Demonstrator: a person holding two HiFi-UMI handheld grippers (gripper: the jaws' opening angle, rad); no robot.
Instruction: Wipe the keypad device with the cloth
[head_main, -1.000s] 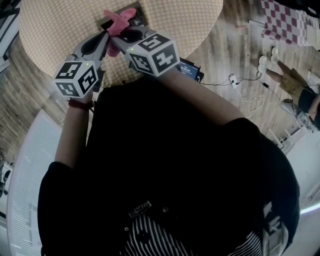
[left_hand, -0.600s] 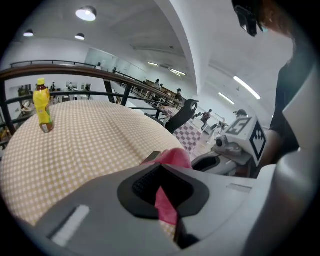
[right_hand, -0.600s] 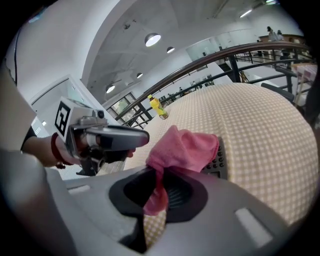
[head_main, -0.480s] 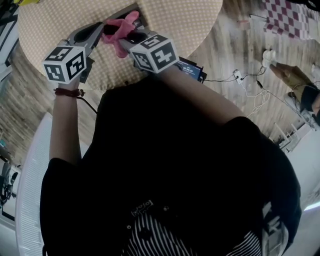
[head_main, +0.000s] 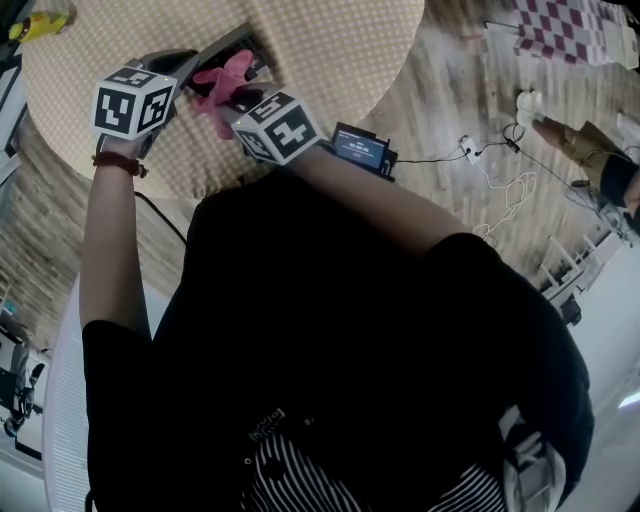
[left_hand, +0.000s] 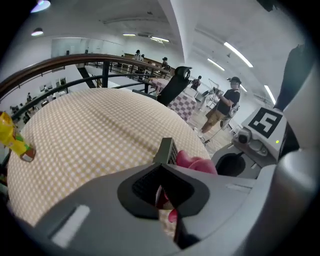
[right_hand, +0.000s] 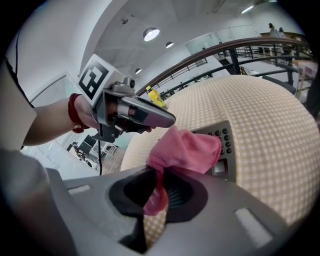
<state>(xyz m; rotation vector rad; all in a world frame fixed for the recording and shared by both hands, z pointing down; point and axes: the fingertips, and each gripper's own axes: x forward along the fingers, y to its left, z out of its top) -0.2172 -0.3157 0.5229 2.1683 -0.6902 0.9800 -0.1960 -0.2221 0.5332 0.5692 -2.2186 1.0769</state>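
Now the wipe is just getting going, cloth meeting keypad.
The right gripper (right_hand: 159, 175) is clamping the soft pink cloth (right_hand: 185, 150), whose bunched end is flopping just ahead of the jaws onto the flat grey, dark-buttoned keypad device (right_hand: 226, 142). The left gripper (left_hand: 164, 172) is pinching narrow on what looks like the device's edge (steadying it, I judge). The next move is calling for a firm drag across the buttons.

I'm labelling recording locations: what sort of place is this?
Probably a large open indoor hall: round table with beige checked cloth, curved dark railing, ceiling strip lights, people standing behind.
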